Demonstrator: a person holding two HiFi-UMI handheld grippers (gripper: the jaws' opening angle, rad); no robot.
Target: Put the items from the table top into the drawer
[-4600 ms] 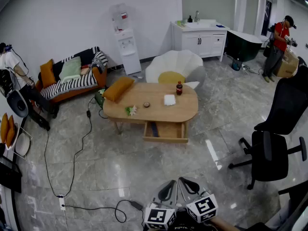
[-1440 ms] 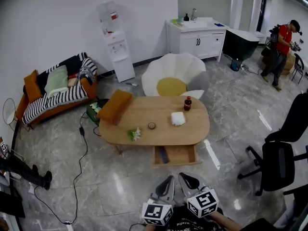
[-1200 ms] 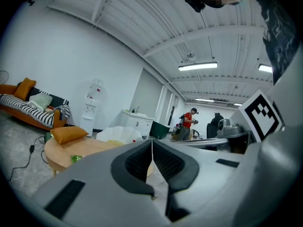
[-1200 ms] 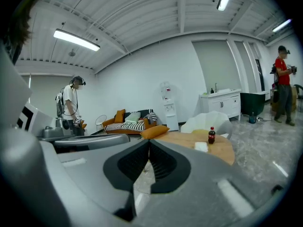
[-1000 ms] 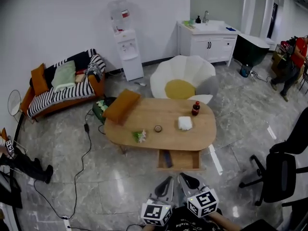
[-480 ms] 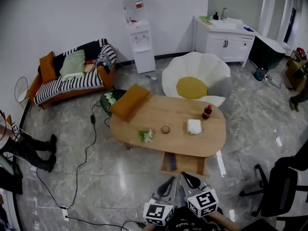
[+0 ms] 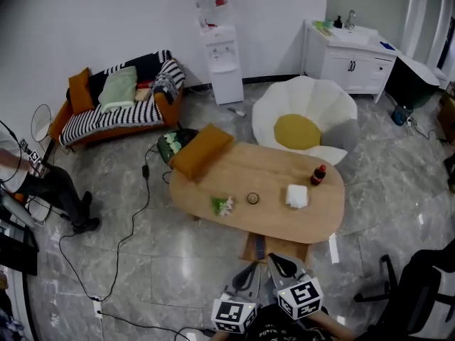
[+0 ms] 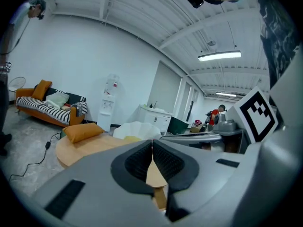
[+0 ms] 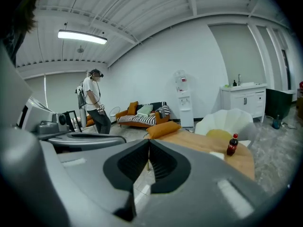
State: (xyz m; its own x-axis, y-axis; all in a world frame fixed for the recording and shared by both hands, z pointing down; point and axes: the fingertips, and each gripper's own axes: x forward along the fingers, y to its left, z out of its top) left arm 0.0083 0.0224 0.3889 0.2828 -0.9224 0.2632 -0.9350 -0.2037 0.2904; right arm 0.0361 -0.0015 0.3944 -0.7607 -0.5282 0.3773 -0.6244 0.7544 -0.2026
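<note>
Fingers (image 8: 138,161) of the left gripper (image 8: 152,150) were pressed together with nothing between them. The right gripper (image 9: 148,151) had its fingers shut tight and empty too. In the head view both grippers sat side by side at the bottom. They pointed up the picture at the drawer (image 7: 288,249), which stood pulled out on the near side of the oval tabletop (image 7: 234,172). The tabletop's long way ran left to right. A bottle (image 7: 318,175) with a red cap stood up straight near its right end, with a white folded cloth (image 7: 296,196) just beside it. Further left lay a small round thing (image 7: 252,199) and a little bunch of flowers (image 7: 222,206). An orange cushion (image 7: 202,150) lay on the left end, its long way slanting up to the right. The right gripper view showed only the cushion, bottle and cloth, not the round thing or flowers. Only the left gripper view showed a person in red (image 8: 219,112), far off. The bottle's label was too small to read.
</note>
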